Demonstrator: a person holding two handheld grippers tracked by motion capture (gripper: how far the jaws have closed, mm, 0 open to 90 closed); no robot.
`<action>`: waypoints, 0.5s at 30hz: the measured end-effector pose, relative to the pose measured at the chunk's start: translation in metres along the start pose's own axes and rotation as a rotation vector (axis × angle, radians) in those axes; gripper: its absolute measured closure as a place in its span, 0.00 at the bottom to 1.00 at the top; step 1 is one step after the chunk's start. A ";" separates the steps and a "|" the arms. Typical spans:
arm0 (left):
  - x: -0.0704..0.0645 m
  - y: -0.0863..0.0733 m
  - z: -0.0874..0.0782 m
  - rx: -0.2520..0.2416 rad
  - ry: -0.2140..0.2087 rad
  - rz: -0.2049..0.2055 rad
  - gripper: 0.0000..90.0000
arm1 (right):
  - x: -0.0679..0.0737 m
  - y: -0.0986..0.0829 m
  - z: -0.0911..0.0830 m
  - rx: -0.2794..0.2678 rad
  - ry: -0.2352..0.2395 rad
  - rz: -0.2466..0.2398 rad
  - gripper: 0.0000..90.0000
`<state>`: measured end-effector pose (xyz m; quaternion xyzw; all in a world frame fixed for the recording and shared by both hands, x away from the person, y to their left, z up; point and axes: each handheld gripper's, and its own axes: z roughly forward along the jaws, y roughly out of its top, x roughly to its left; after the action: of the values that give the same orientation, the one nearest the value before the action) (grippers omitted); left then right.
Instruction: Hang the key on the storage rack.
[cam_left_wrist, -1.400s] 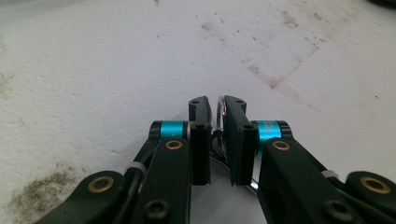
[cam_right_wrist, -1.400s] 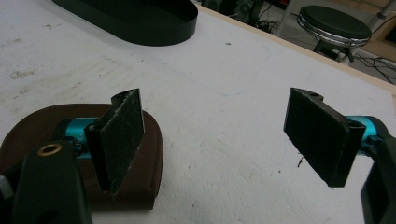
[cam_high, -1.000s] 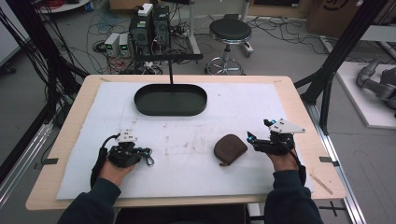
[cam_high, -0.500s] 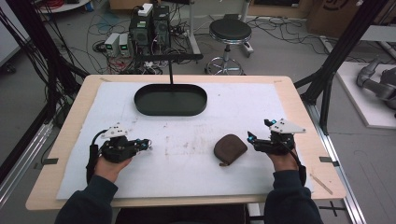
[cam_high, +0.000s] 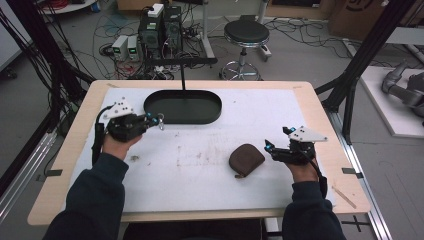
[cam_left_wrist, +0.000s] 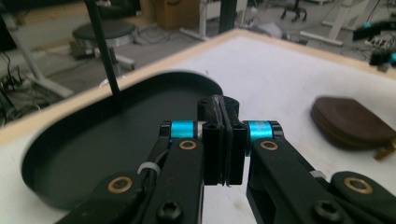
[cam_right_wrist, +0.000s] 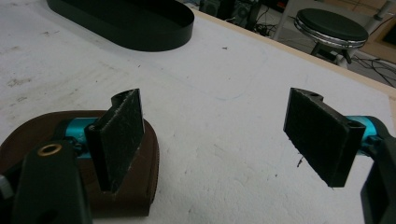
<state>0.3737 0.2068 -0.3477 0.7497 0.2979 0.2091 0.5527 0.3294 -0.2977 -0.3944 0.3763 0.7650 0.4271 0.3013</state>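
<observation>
Right tool (cam_right_wrist: 215, 140) wide open beside pouch (cam_right_wrist: 79, 163), empty.

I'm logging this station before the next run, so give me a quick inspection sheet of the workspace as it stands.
Surface: white mat on a wooden table, lightly stained.
Job's things: brown pouch flat on the mat; black oval tray at the far side, empty.
Clutter: nothing seen.
Grippers: left gripper jaws shut, at the tray's near rim; right gripper jaws wide open beside the pouch, apart from it.
Cables: tangled on the floor beyond the table.
Surroundings: stool, electronics boxes.
</observation>
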 end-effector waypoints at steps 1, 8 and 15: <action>0.007 0.005 0.003 -0.019 0.007 0.008 0.98 | 0.000 0.000 0.000 -0.001 0.000 0.001 0.23; 0.049 0.031 0.020 -0.040 0.064 -0.023 0.98 | -0.001 0.001 -0.001 -0.010 0.007 0.007 0.23; 0.090 0.050 0.031 -0.070 0.076 0.031 0.98 | -0.003 0.001 -0.001 -0.016 0.008 0.019 0.23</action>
<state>0.4710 0.2352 -0.3105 0.7261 0.2995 0.2565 0.5633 0.3305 -0.3002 -0.3928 0.3793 0.7592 0.4374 0.2975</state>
